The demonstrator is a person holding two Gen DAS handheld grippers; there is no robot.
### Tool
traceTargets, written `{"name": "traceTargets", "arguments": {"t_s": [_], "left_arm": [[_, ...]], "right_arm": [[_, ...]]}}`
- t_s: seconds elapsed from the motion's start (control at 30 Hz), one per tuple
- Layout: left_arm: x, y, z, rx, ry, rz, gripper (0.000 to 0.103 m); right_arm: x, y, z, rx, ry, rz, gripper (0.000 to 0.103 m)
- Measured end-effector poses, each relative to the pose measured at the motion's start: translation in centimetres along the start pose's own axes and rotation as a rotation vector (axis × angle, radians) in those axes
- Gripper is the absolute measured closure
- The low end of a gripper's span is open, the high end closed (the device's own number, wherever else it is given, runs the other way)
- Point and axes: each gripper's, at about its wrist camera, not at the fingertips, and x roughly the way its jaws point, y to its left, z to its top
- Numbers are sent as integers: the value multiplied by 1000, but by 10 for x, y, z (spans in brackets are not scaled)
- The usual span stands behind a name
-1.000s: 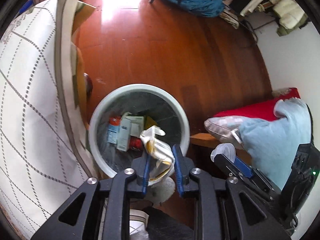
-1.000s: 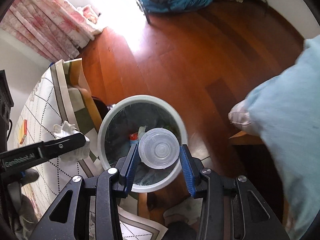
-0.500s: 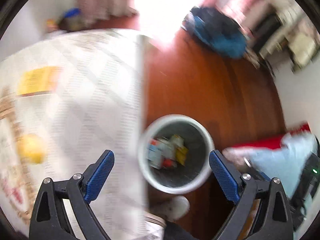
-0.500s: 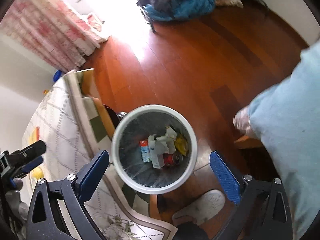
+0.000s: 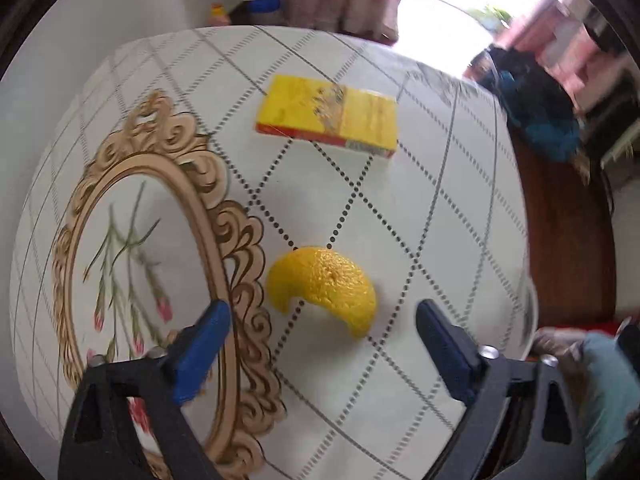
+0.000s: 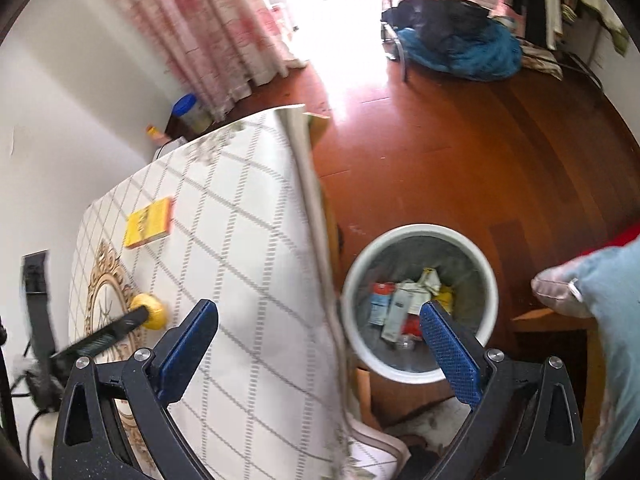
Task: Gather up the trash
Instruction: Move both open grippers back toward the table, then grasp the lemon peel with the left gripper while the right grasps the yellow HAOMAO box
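Table (image 5: pixel 440 208): one orange peel (image 5: pixel 324 288), one yellow box (image 5: pixel 328 114); left gripper (image 5: pixel 320 344) closing, empty; right gripper (image 6: pixel 320 332) spread, empty; one bin (image 6: pixel 420 372), roughly six items.

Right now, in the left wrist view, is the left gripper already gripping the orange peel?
No. The left gripper hovers with closing jaws either side of the orange peel, pads clear of it on the table.

Pink curtain (image 6: pixel 224 36), blue bundle (image 6: pixel 464 52) on wooden floor (image 6: pixel 460 160)
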Motion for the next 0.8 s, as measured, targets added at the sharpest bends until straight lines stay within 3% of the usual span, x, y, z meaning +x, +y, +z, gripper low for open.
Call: {"name": "traceTargets", "arguments": {"t_s": [0.03,0.1,0.13,0.17,0.23,0.33,0.5,0.63,0.8], "left_arm": [[4,-1,0,19,7,0,50],[5,0,-1,43,-8,-31,61],[3,2,-1,58,-27,-30,77],[2,4,-1,61,-35,-27,84],[-1,19,1,40,-50,-40,87],[-11,57,6,-19,-110,7,92],[-19,115,13,-138,-160,75,94],[-14,136,10,-196,-159,70,95],[-14,139,10,-187,-169,49,96]], "right_arm": [[2,8,0,-12,5,1,1],[6,20,2,-30,8,1,1],[7,28,4,-44,9,3,1],[8,35,5,-60,9,7,1],[13,53,9,-100,16,10,1],[28,95,21,-213,28,25,1],[82,194,38,-555,135,-20,1],[139,269,42,-866,233,-111,1],[185,311,46,-1064,298,-198,1]]}}
